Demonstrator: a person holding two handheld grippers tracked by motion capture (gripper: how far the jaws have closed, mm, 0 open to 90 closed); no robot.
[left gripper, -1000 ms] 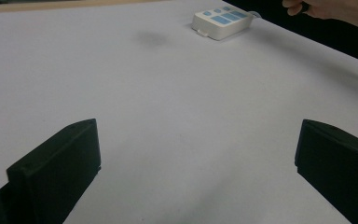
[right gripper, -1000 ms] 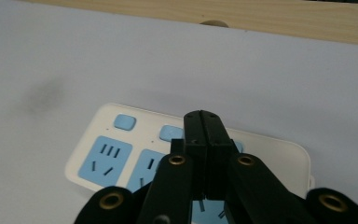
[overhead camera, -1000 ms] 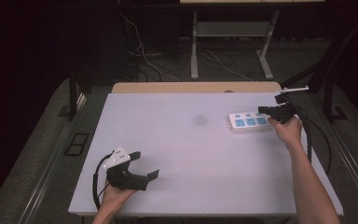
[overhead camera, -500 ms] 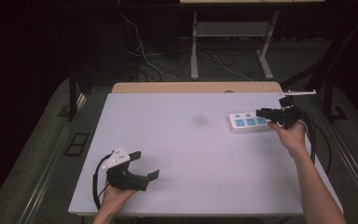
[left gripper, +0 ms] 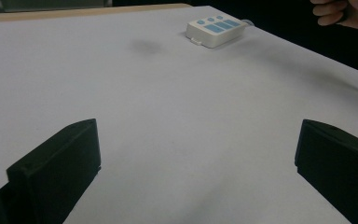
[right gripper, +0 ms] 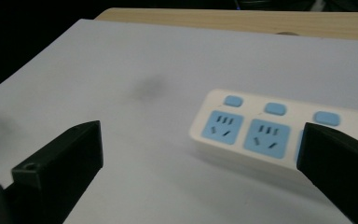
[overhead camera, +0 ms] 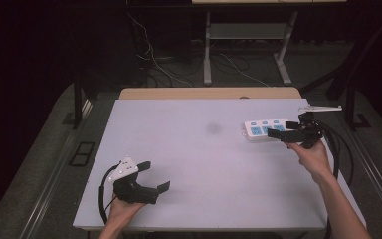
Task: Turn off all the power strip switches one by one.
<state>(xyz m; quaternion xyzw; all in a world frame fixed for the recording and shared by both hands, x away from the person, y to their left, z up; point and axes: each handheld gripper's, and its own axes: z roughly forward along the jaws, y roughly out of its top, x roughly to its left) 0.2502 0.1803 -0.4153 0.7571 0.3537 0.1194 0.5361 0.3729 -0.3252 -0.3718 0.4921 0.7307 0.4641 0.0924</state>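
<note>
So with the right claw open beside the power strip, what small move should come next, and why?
Probably draw the right claw clear toward the table's near side: its jaws have just been opening, nothing sits between them, and the power strip lies flat on the table.

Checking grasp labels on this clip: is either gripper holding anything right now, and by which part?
Nothing is held. The right gripper has just opened its jaws; they stand wide by the power strip without gripping it. The left gripper is open over bare table.

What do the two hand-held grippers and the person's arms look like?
Both are black with two blocky jaws. The left hand-held gripper has a pale grey three-cornered plate and looping black cable; the right hand-held gripper trails black cables. Forearms are bare, without sleeves.
</note>
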